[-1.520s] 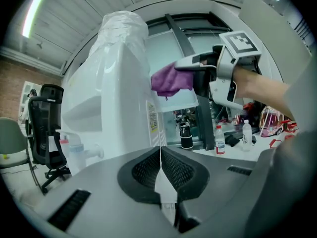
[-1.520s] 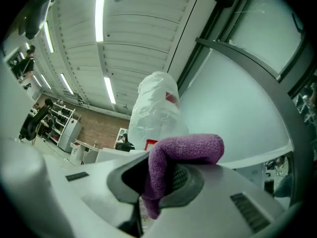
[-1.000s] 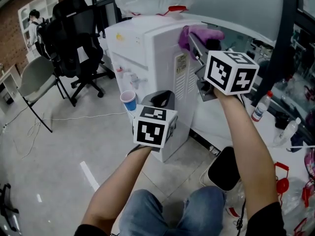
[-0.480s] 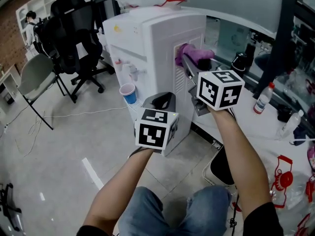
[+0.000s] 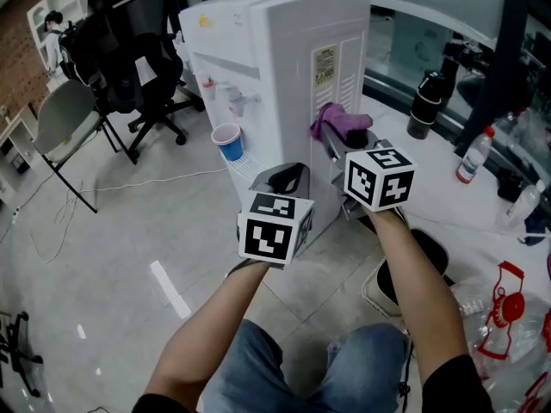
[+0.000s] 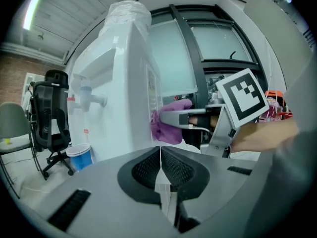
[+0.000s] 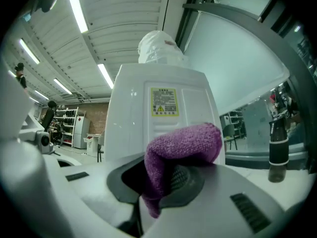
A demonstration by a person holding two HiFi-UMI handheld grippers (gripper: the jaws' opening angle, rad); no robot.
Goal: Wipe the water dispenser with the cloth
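Note:
The white water dispenser [image 5: 275, 50] stands ahead of me, with its vented side panel turned toward me. My right gripper [image 5: 334, 141] is shut on a purple cloth [image 5: 341, 122] and holds it against that side panel, below the yellow label [image 5: 325, 65]. In the right gripper view the cloth [image 7: 184, 147] bulges out over the jaws in front of the dispenser [image 7: 163, 98]. My left gripper [image 5: 285, 179] hangs shut and holding nothing, lower and to the left, short of the dispenser's corner. In the left gripper view the shut left gripper [image 6: 161, 151] points past the cloth [image 6: 167, 127].
A blue paper cup [image 5: 229, 140] sits under the taps on the dispenser's front. Black office chairs [image 5: 129, 50] and a grey chair [image 5: 60, 127] stand at the left. A desk at the right carries a black flask [image 5: 424, 101] and a bottle [image 5: 469, 166]. A bin [image 5: 413, 274] stands below.
My right gripper has slid the cloth down the dispenser's side, from the top edge to about mid-height. The left gripper has stayed put.

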